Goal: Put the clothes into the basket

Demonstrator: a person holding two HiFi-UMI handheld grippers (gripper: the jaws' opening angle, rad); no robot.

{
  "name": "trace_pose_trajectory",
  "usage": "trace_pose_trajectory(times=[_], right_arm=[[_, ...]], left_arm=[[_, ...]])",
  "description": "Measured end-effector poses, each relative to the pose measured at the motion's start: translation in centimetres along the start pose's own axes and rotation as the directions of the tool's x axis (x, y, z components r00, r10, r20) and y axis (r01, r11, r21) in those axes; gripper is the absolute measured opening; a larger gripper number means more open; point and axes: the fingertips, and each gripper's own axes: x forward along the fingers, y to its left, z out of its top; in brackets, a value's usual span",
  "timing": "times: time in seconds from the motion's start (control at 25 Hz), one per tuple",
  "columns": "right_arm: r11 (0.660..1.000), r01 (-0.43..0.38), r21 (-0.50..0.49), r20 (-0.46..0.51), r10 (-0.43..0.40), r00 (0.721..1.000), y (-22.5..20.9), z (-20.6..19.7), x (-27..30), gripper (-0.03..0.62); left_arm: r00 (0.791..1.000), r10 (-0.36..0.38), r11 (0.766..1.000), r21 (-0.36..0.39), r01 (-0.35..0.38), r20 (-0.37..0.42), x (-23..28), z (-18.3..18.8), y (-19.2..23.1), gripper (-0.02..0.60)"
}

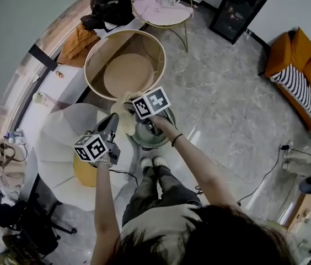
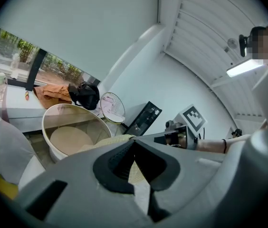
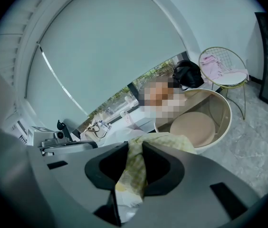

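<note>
Left gripper [image 2: 133, 144] and right gripper [image 3: 133, 148] clamped the yellow cloth [image 3: 135, 169] at frame centre; released there, it risked draping the basket [image 1: 101, 51] rim.

The left gripper [image 2: 133, 141] has its grey jaws closed on a pale yellow checked cloth [image 2: 137, 174]; a round beige basket [image 2: 92, 122] stands just beyond, far left; the right gripper [image 2: 172, 137], with its marker cube, hangs far right.
</note>
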Motion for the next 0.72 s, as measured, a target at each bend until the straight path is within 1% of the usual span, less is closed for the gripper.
trace_pose_trajectory(times=[0.16,0.36,0.6,0.72], right_arm=[[0.999,0.029,0.027,0.014,-0.029,0.999,-1.4,-0.3,-1.0,0.087],[0.996,0.039,0.081,0.032,-0.042,0.999,-2.7,-1.1,-2.0,0.087],[0.988,0.087,0.127,0.032,-0.092,0.995,-4.3,-2.7,-3.0,0.087],[0.982,0.115,0.152,0.026,-0.120,0.992,-5.2,-3.7,-3.1,0.087]], left_arm=[[0.999,-0.033,0.999,0.011,0.033,-0.036,1.3,-0.4,-0.4,0.011],[0.993,-0.080,0.997,0.010,0.081,-0.084,3.0,-1.3,-0.9,0.011],[0.978,-0.136,0.990,0.013,0.139,-0.159,4.9,-2.7,-1.8,0.011],[0.969,-0.152,0.987,0.015,0.158,-0.197,5.5,-3.5,-1.9,0.011]])
